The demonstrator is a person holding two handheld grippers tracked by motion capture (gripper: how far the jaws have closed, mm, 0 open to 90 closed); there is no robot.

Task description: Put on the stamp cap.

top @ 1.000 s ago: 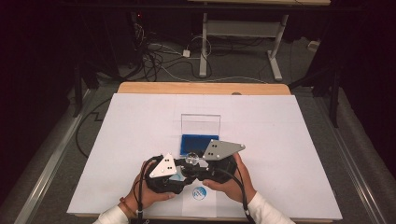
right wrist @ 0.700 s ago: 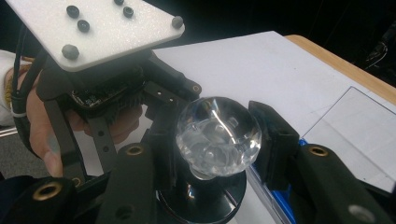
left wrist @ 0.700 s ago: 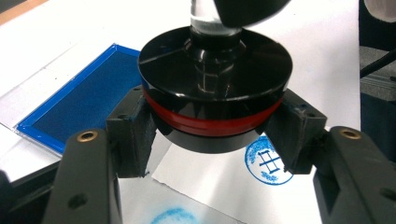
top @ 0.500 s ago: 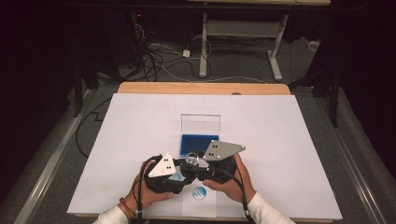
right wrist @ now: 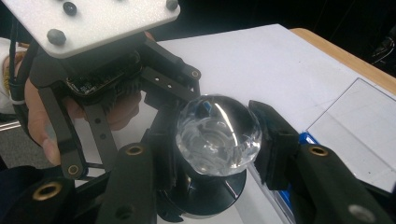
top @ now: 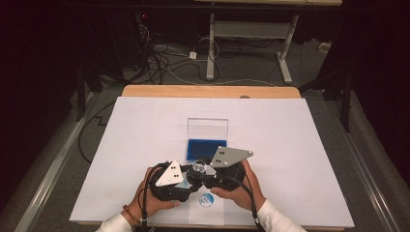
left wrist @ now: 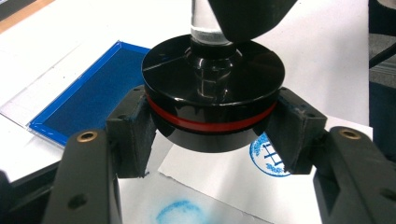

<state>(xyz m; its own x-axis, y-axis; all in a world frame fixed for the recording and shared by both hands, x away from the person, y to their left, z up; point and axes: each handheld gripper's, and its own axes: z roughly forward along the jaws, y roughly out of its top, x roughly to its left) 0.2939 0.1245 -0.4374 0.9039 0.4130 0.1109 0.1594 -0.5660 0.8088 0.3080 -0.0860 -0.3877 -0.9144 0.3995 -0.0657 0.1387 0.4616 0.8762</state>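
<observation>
The stamp sits near the middle of the tabletop's front edge, lifted off the white sheet, between your two grippers. Its black round base carries a red band; a clear faceted knob tops it. Your left gripper has its jaws closed on the base, pads pressing both sides. Your right gripper has its jaws set about the knob, one on each side; contact cannot be confirmed. A round blue stamp print lies on the sheet below. The blue ink pad, with its clear lid open, lies just beyond the grippers, toward the tabletop's centre.
</observation>
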